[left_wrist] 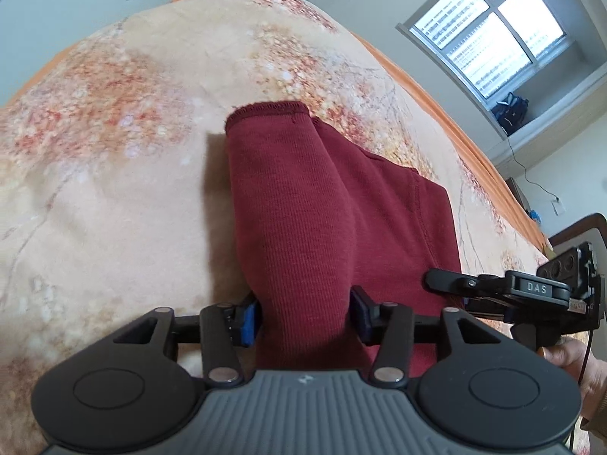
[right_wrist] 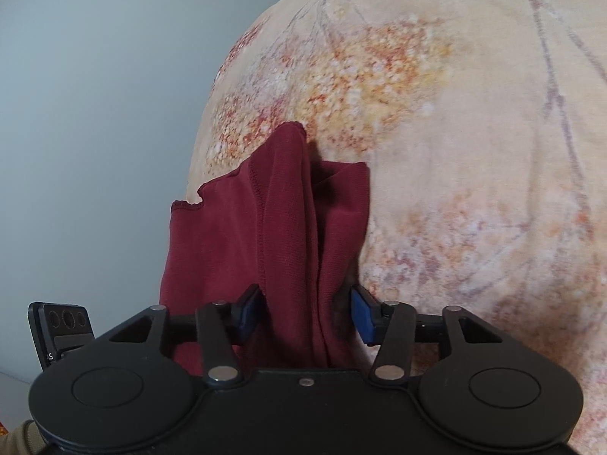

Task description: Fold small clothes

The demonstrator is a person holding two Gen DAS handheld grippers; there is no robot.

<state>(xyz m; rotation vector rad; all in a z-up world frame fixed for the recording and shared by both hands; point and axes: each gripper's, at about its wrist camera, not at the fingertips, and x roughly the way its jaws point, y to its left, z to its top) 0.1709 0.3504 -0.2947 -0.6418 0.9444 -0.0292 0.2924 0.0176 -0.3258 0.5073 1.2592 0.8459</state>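
A dark red knit garment (left_wrist: 303,197) lies partly folded on a floral peach blanket (left_wrist: 114,151) that covers a bed. A raised fold of it runs back between the blue pads of my left gripper (left_wrist: 305,316), whose jaws stand apart around the cloth without squeezing it. In the right wrist view the same garment (right_wrist: 288,227) bunches in upright folds between the pads of my right gripper (right_wrist: 303,314), with a dark gap at the right pad. The garment's near end is hidden under both gripper bodies. One of the right gripper's fingers (left_wrist: 447,283) rests beside the garment's right edge.
The blanket (right_wrist: 474,151) spreads wide to the left and far side. An orange sheet edge (left_wrist: 474,144) marks the bed's right side. Beyond it are a window (left_wrist: 493,34), a dark bag (left_wrist: 510,108) on the sill and a hanging cable. A person's hand (left_wrist: 573,360) holds the right gripper.
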